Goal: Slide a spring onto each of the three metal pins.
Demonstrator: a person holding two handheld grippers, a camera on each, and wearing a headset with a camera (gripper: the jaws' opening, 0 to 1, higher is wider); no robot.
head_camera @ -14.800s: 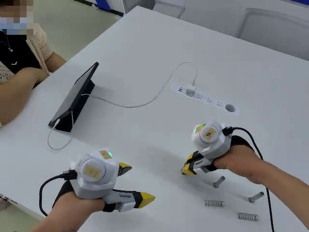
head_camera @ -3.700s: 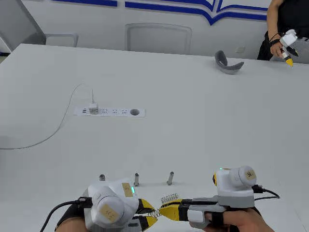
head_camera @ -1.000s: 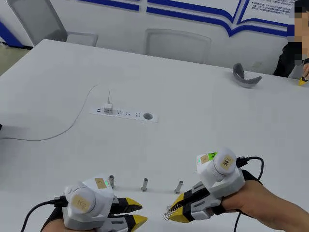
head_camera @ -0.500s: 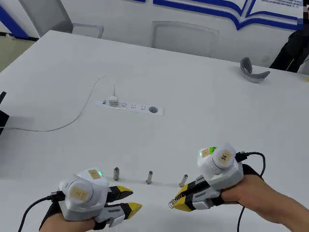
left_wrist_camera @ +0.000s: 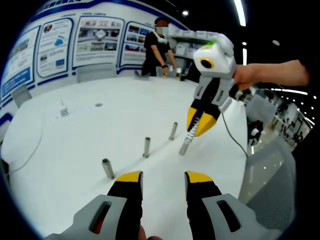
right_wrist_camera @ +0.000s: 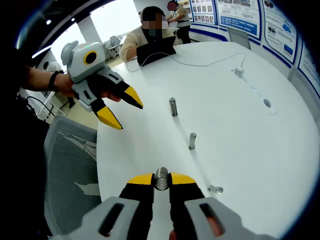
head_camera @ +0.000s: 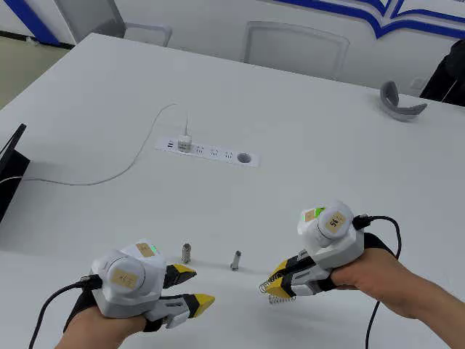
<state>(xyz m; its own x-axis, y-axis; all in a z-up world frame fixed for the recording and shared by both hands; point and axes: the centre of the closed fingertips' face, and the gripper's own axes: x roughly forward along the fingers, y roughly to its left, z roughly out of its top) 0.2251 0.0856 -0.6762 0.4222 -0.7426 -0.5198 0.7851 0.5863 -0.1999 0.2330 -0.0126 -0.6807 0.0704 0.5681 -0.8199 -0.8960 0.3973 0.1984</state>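
Spring (left_wrist_camera: 190, 134): pinched at its top end between the nearly closed yellow tips of the right claw (right_wrist_camera: 161, 180), hanging from them at a slant towards the tabletop (head_camera: 327, 145).
Right claw: held low over the near right of the tabletop, just beside the third pin (right_wrist_camera: 215, 189). From these angles it is unclear whether the spring's free end touches that pin.
Left claw (left_wrist_camera: 164, 177): yellow tips spread apart with nothing between them, held low at the near left and aimed along the row of pins.
First pin (right_wrist_camera: 173, 106): upright, nearest the left claw, with a coiled spring already on it.
Middle pin (right_wrist_camera: 192, 141): upright and bare, between the other two.
Third pin: bare, at the right claw's end of the row.
Writing: a tan sticker (head_camera: 336, 220) on the right claw's white housing carries digits too small to read with confidence. Printed panels on the wall are also illegible.
Further back: a white power strip (head_camera: 211, 153) with one charger (head_camera: 185, 142) plugged in, its cable (head_camera: 123, 171) trailing left. A grey curved band (head_camera: 399, 102) lies near the far right edge.
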